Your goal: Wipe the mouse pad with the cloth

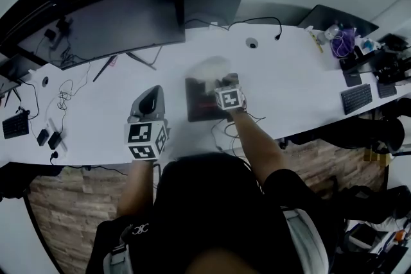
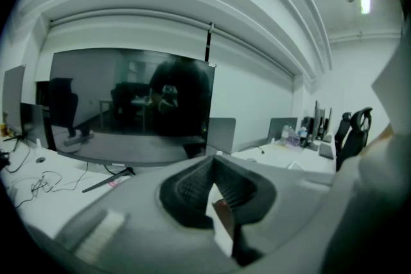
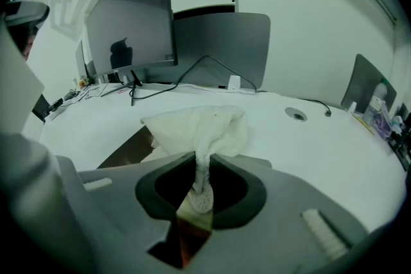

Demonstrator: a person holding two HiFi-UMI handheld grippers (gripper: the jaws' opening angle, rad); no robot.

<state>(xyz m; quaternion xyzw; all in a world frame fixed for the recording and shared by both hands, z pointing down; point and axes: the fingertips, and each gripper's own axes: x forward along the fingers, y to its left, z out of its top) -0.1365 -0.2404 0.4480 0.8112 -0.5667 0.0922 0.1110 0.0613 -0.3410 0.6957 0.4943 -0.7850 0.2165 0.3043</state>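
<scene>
You're in an office: a long white desk [image 1: 289,70] spreads beyond your right fingers [image 3: 236,192], a wide monitor [image 1: 122,25] stands ahead of your left fingers [image 2: 187,192], and a keyboard [image 1: 357,98] lies well to their right.

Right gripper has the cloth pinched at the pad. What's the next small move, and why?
Probably draw the right gripper back toward the person, dragging the cloth across the mouse pad. In the head view the cloth is bunched at the pad's far edge and most of the dark surface lies bare nearer the person, so a pull should sweep it.

The cloth [image 3: 202,125] is nubbly terry, the mouse pad [image 1: 199,104] matt and dark, the desk [image 1: 289,74] smooth
</scene>
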